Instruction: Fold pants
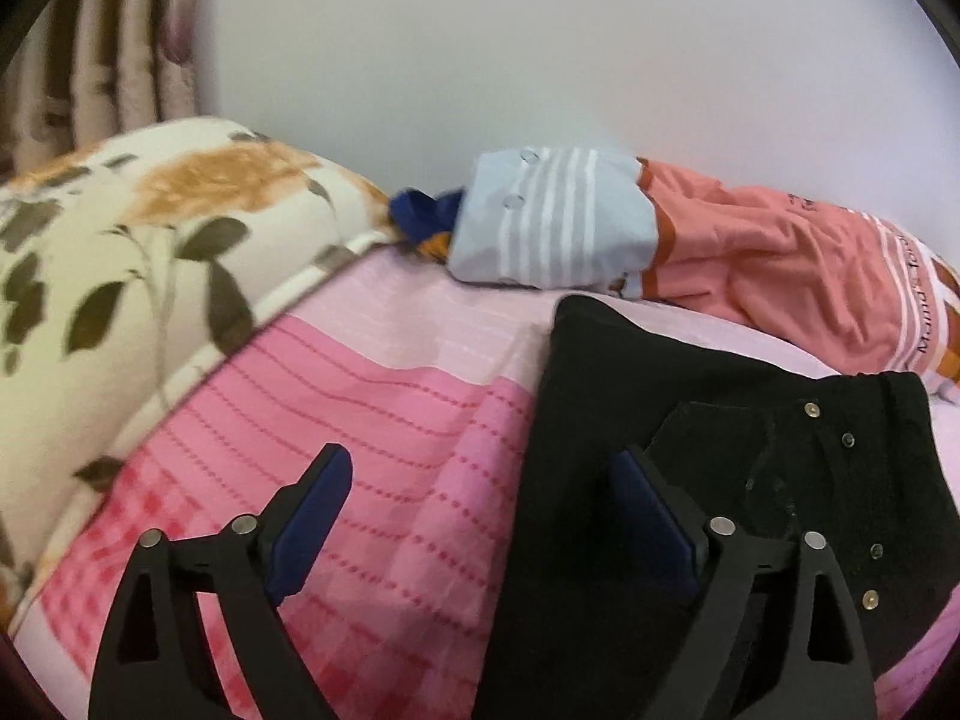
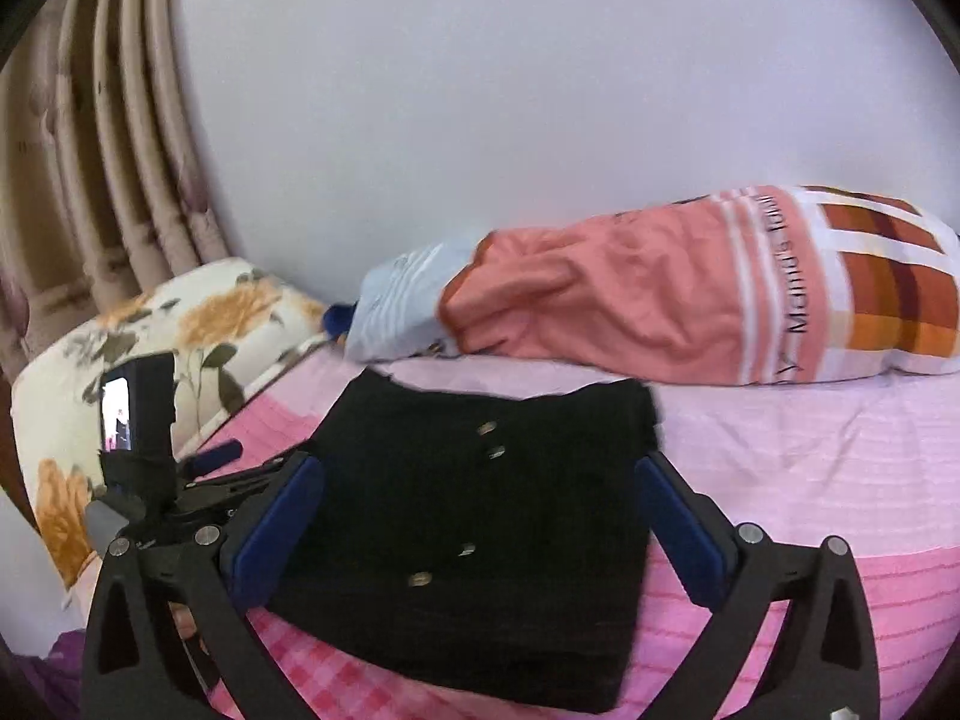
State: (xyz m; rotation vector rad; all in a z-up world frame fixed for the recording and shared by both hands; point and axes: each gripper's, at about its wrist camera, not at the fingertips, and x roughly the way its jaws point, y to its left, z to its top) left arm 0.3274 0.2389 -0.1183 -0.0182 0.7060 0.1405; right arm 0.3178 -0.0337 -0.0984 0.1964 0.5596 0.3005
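Note:
The black pants (image 1: 690, 432) lie folded into a compact rectangle on the pink bedsheet (image 1: 372, 420), metal buttons showing on top. My left gripper (image 1: 480, 474) is open and empty, low over the sheet at the pants' left edge. In the right wrist view the folded pants (image 2: 480, 528) lie straight ahead. My right gripper (image 2: 480, 492) is open and empty, its blue-padded fingers (image 2: 276, 540) standing on either side of the pants, just above them. The left gripper (image 2: 174, 480) with its camera shows at the left.
A floral pillow (image 1: 120, 276) lies at the left. A salmon and blue striped pillow (image 2: 660, 300) lies along the white wall behind the pants. Curtains (image 2: 90, 150) hang at the far left. Pink sheet (image 2: 810, 450) extends to the right.

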